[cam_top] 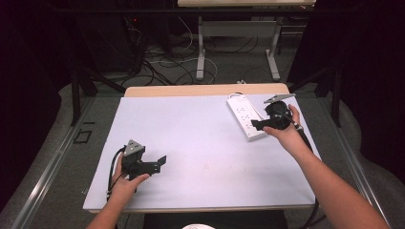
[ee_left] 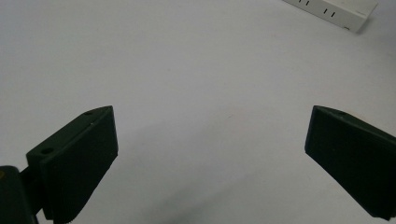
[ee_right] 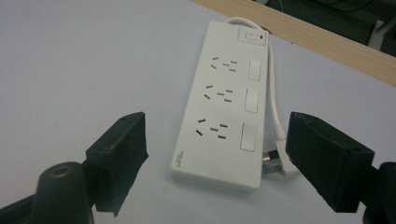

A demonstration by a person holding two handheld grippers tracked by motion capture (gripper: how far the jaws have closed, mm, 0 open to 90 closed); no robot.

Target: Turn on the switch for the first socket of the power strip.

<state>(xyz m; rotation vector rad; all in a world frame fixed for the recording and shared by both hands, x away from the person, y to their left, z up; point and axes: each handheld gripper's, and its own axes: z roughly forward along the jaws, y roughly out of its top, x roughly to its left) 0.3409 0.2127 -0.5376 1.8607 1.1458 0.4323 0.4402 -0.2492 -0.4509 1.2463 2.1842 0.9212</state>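
Just ahead of the wide-open right gripper (ee_right: 215, 154) lies the white power strip (ee_right: 224, 102), untouched.

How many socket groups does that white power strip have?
3, in a row down the power strip: one just below the main switch at the far end, one in the middle, one nearest the right gripper, each beside its own switch.

Three cameras, one surface (cam_top: 200, 138)

The high view looks forward and down from afar; each gripper view peers close between its own fingers, all sharing the power strip (ee_right: 224, 100), seemingly cropped in the left one.
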